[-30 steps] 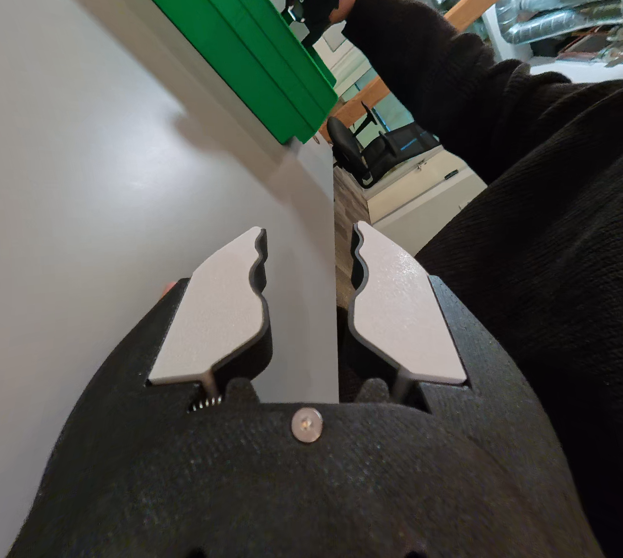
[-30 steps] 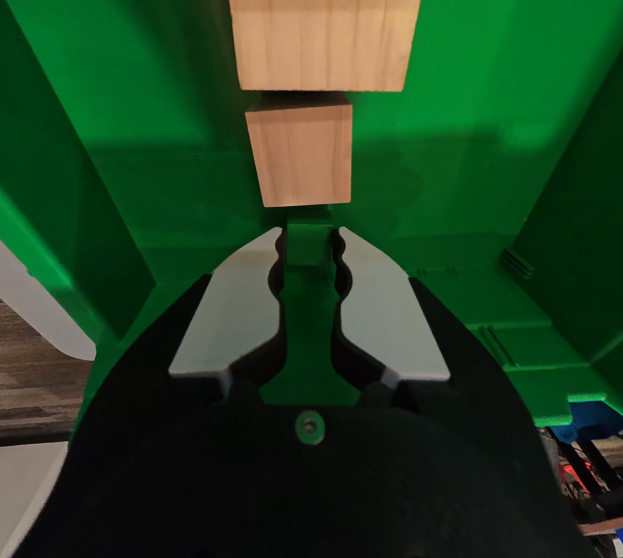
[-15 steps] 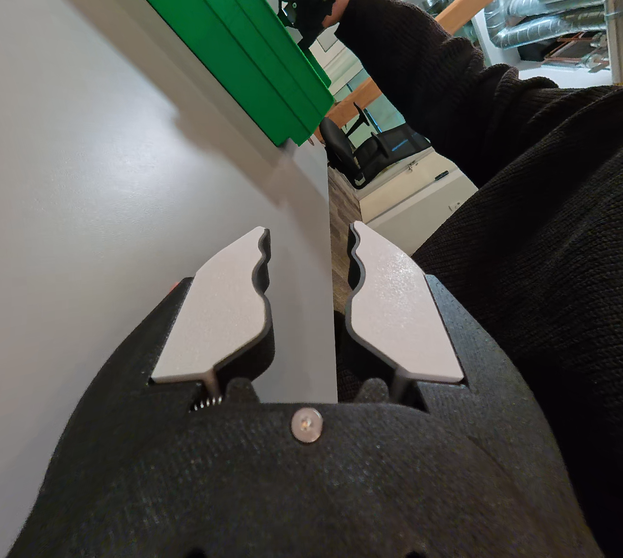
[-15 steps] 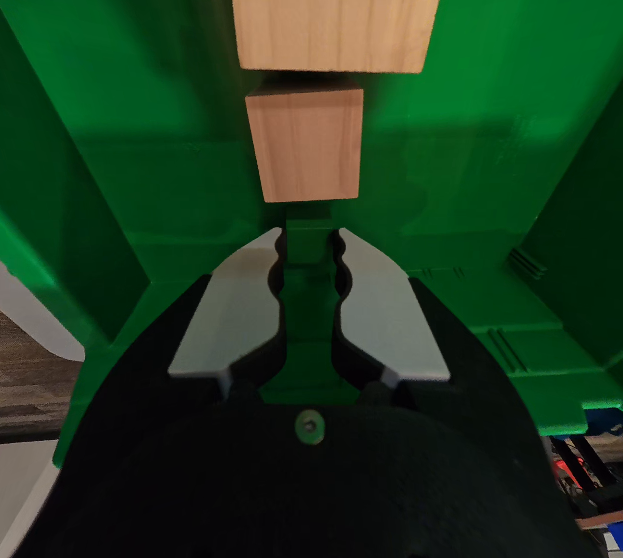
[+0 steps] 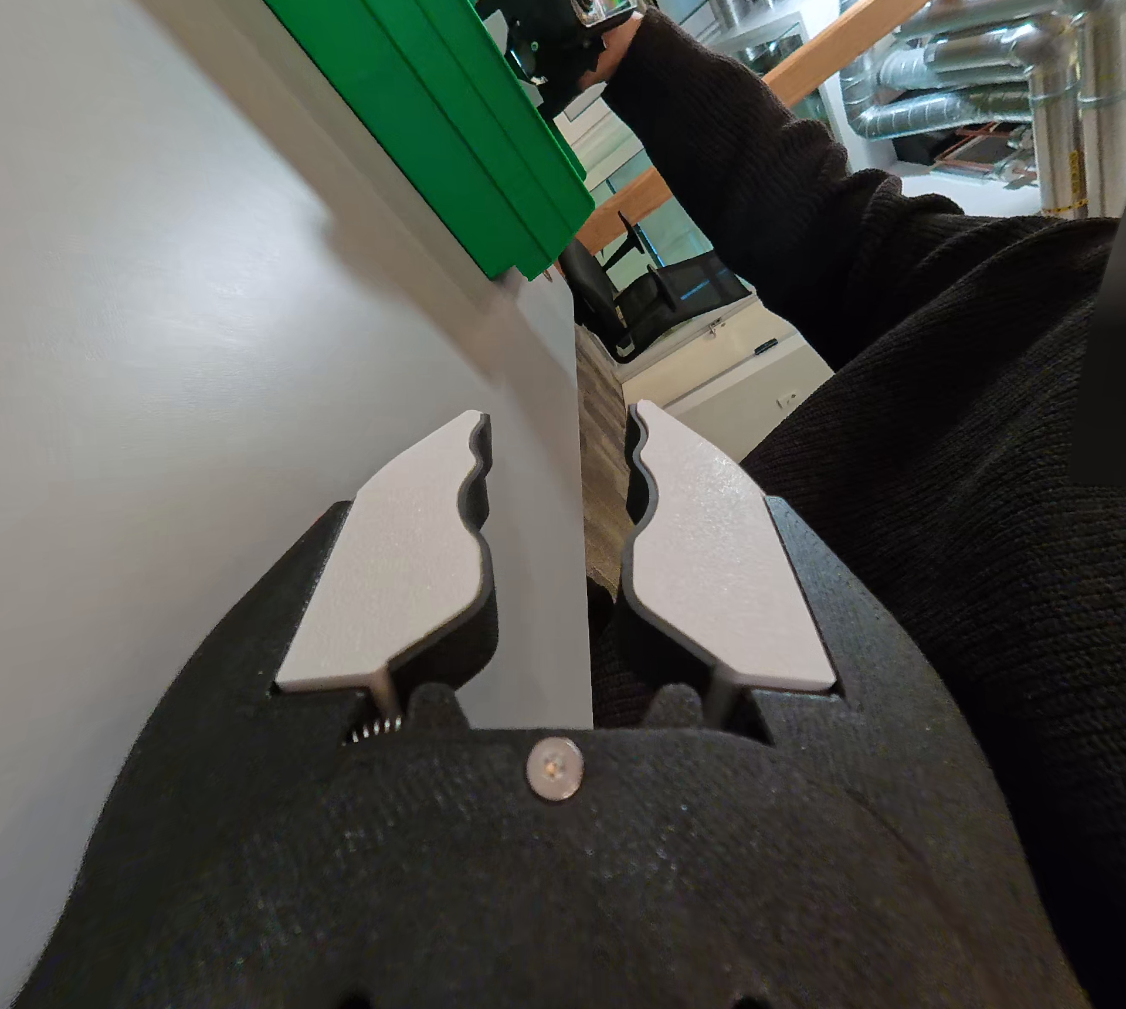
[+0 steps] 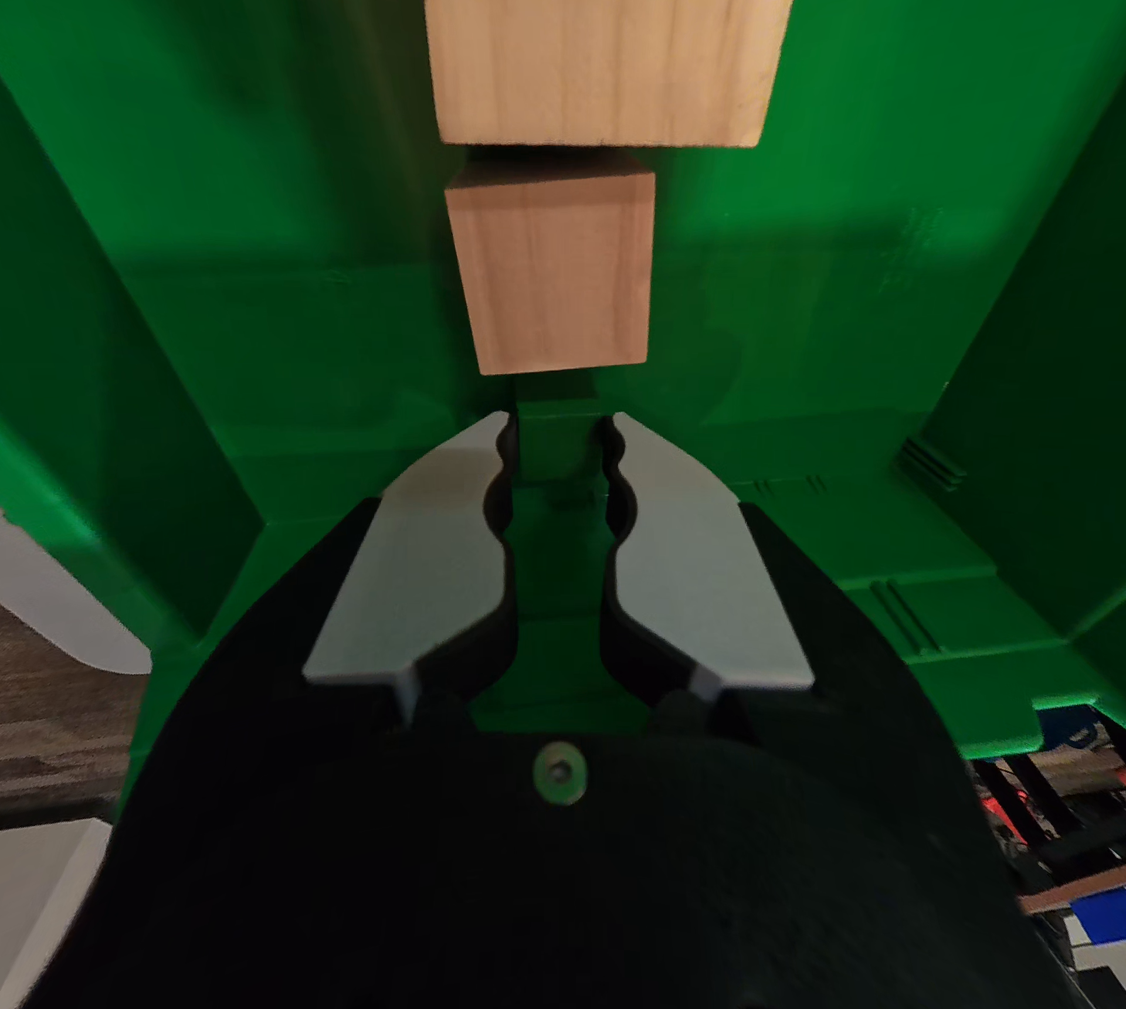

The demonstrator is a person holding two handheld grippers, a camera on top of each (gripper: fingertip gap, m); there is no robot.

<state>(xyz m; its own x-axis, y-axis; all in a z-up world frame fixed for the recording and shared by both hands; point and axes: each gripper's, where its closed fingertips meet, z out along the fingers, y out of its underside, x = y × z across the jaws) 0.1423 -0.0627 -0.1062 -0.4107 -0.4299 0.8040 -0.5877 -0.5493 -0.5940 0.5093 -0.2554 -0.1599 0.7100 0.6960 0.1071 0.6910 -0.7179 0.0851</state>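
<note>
Right gripper (image 6: 559, 434) edged nearer small block (image 6: 554, 273).

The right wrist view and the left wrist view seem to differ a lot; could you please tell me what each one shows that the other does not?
Only the right wrist view shows the bin's inside: a small wooden block ahead of the open right gripper, with a larger wooden block beyond it.

Only the left wrist view shows the grey table, an office chair, a black sleeve and the empty, open left gripper.

Both show the green bin and the right gripper.
</note>
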